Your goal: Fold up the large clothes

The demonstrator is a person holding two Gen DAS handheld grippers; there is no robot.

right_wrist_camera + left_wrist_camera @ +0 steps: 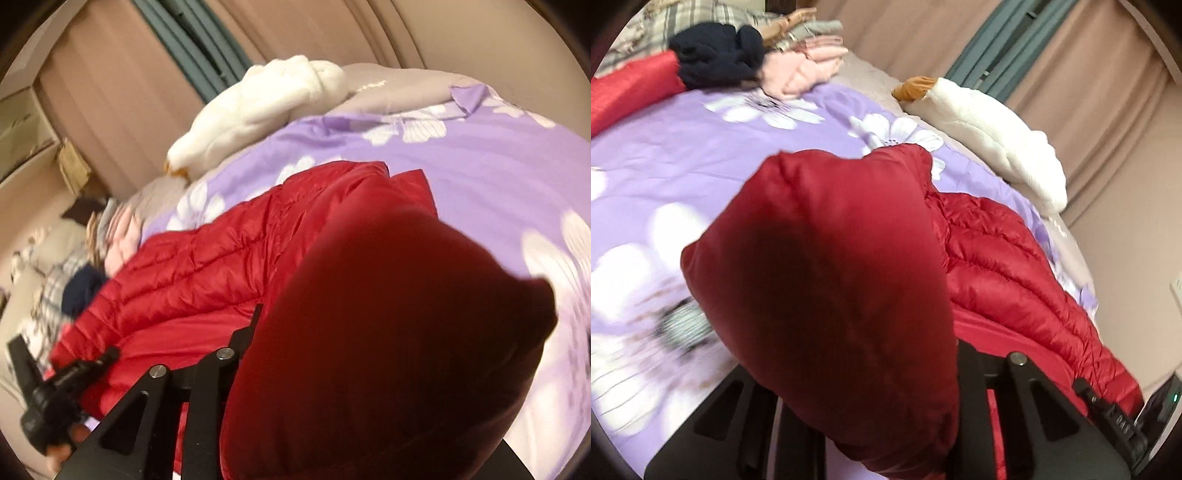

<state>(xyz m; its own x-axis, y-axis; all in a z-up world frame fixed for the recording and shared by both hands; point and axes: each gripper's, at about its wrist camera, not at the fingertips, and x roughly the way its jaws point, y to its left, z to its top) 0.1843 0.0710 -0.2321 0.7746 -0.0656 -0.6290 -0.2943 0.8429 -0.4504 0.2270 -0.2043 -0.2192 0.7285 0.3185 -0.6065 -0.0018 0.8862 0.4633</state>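
A red quilted down jacket (pixel 1015 266) lies on the purple flowered bedspread (pixel 701 155). My left gripper (pixel 886 369) is shut on a fold of the red jacket, which drapes over its fingers and hides the tips. My right gripper (pixel 295 369) is also shut on a fold of the red jacket (pixel 207 266), whose dark lining side (pixel 388 332) covers its fingers. The other gripper (pixel 55 395) shows at the lower left of the right wrist view. Both hold the fabric lifted above the bed.
A white fluffy garment (pixel 997 136) lies at the bed's far edge by the beige curtain (pixel 1108 110). A pile with navy (pixel 716 59) and pink clothes (pixel 801 74) sits near the pillows. A red cloth (pixel 631 92) lies at the left.
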